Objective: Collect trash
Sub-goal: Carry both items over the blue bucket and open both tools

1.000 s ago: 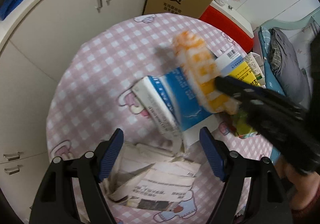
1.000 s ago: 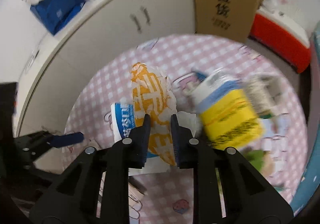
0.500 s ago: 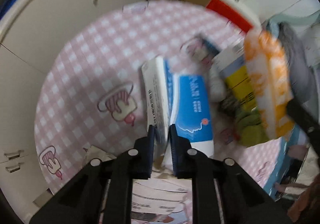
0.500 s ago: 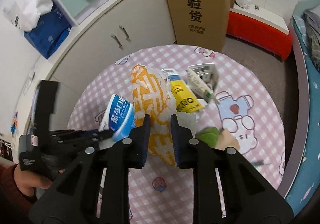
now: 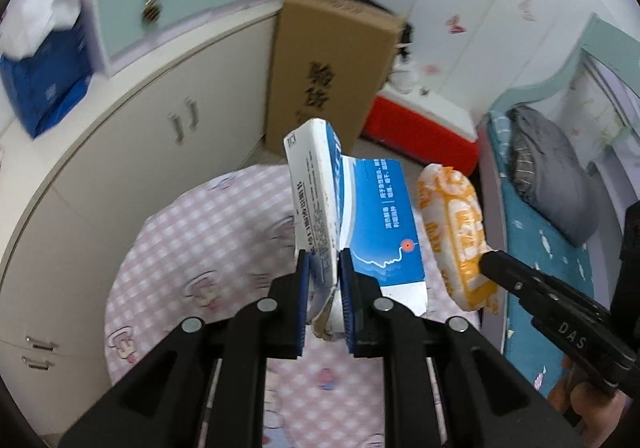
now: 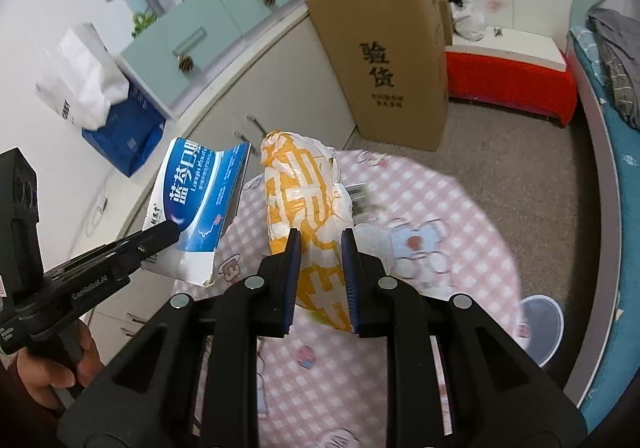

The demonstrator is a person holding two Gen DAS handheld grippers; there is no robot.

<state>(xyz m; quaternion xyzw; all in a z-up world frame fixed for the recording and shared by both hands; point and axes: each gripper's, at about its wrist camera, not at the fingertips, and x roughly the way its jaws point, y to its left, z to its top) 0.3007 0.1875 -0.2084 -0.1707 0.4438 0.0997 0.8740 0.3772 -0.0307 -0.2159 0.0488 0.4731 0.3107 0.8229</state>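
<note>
Pink checked table (image 5: 208, 232) below; left gripper (image 5: 324, 268) clamps blue-white box (image 5: 372, 215), right gripper (image 6: 320, 244) clamps orange wrapper (image 6: 304, 187), both angled down.

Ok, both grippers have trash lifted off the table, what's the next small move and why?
Probably carry both pieces toward the translucent bin on the floor past the table's edge. The left gripper is clamped on the blue and white carton, the right gripper on the orange and white wrapper, both clear of the pink checked table.
</note>
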